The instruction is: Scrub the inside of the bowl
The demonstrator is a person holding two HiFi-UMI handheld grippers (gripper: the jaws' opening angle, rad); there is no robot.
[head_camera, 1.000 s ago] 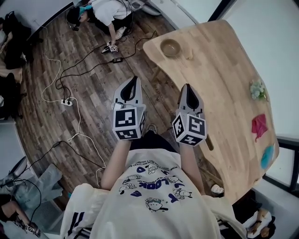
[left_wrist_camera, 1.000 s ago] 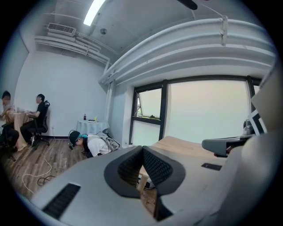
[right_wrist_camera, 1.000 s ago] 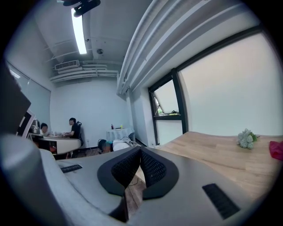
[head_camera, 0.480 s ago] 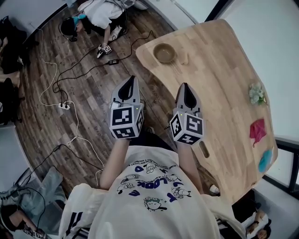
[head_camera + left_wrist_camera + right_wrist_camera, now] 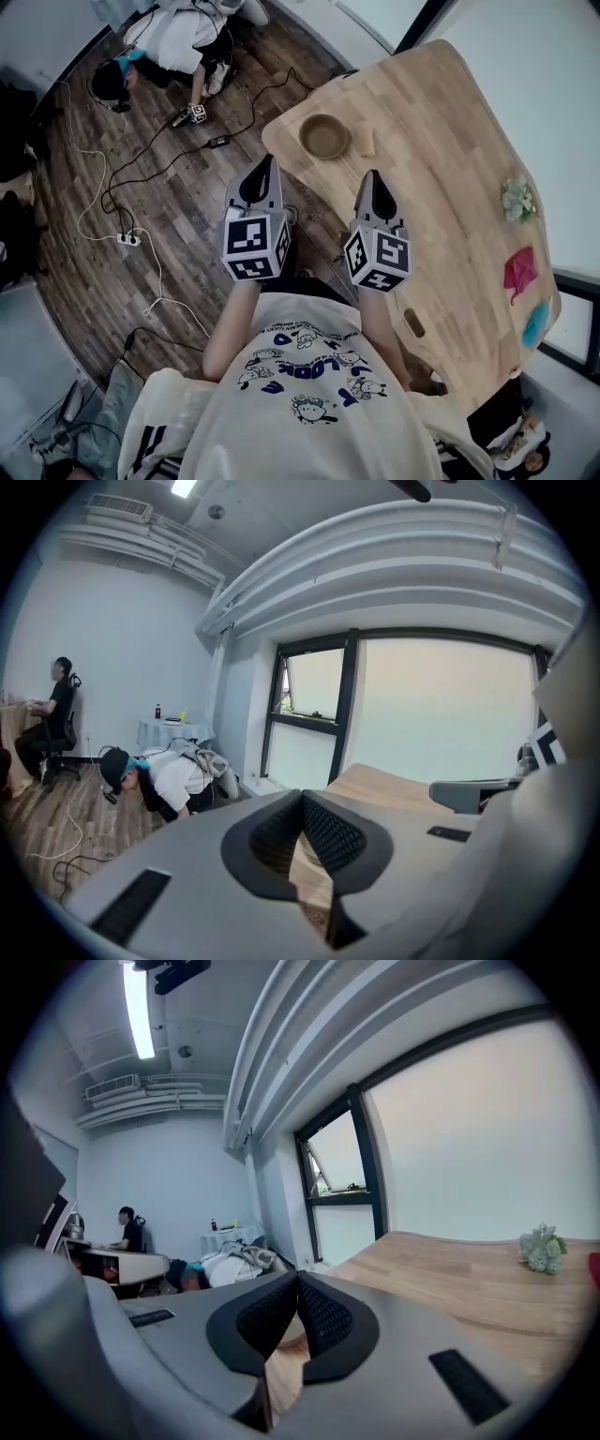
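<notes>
Left gripper [image 5: 266, 169] and right gripper [image 5: 373, 178] are held side by side, jaws closed tip to tip, nothing gripped. Bowl [image 5: 324, 137] is seen ahead of the fingertips, between both, untouched, on the wooden table [image 5: 450, 169] near its edge.

Wooden table [image 5: 441, 141]: bowl [image 5: 324, 136], pale block [image 5: 367, 141] (sponge?) beside; greenery [image 5: 517, 200], red cloth [image 5: 520, 272], blue item [image 5: 536, 323].

I read the tabletop [image 5: 450, 141] as pale matt wood with visible grain, the bowl [image 5: 324, 137] as dull matt brown (wood or ceramic, I cannot tell), and the floor [image 5: 187, 262] as dark wood planks. The left claw [image 5: 267, 164] and right claw [image 5: 373, 178] are smooth grey matt plastic, with black, finely dimpled pads [image 5: 328, 834].
</notes>
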